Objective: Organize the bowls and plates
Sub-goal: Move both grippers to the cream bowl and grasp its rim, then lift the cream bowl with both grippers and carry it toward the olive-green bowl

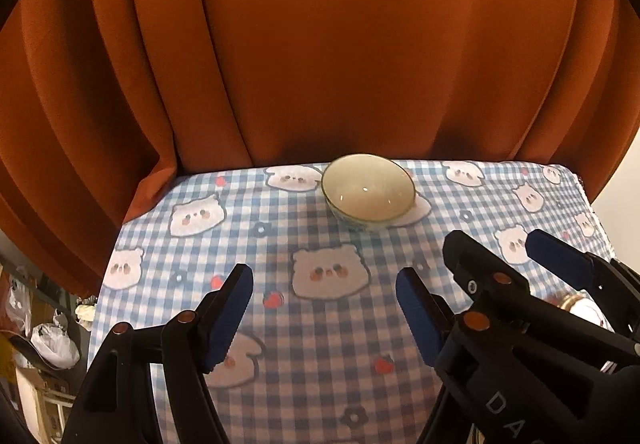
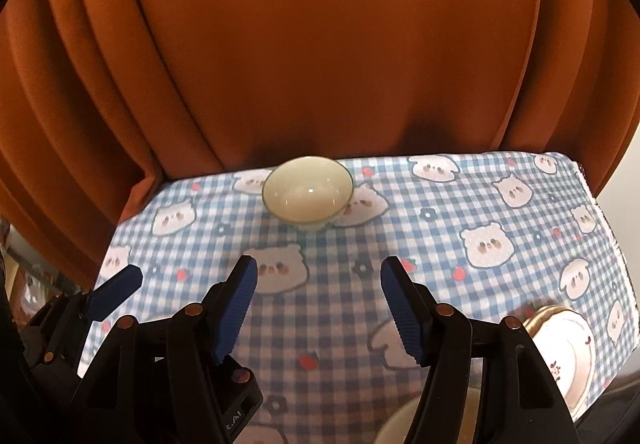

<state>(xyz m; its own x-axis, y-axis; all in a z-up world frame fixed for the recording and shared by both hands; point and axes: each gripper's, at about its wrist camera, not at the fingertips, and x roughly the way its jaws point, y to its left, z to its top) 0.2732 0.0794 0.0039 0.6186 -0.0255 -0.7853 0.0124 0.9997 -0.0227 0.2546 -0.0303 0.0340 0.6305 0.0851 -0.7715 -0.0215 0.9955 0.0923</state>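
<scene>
A small cream bowl (image 1: 368, 191) with a patterned outside stands at the far edge of the checked tablecloth; it also shows in the right wrist view (image 2: 307, 195). My left gripper (image 1: 324, 314) is open and empty, well short of the bowl. My right gripper (image 2: 319, 310) is open and empty, also short of the bowl; it shows in the left wrist view (image 1: 492, 248) at the right. A white plate with a gold rim (image 2: 568, 348) lies near the right front corner, partly behind my right finger. A pale rim (image 2: 400, 424) shows at the bottom edge.
A blue checked tablecloth with bear faces (image 1: 320, 324) covers the table. An orange curtain (image 1: 320, 44) hangs right behind the far edge. Clutter and bags (image 1: 52, 340) lie beyond the left table edge. The right table edge (image 2: 616, 244) drops off.
</scene>
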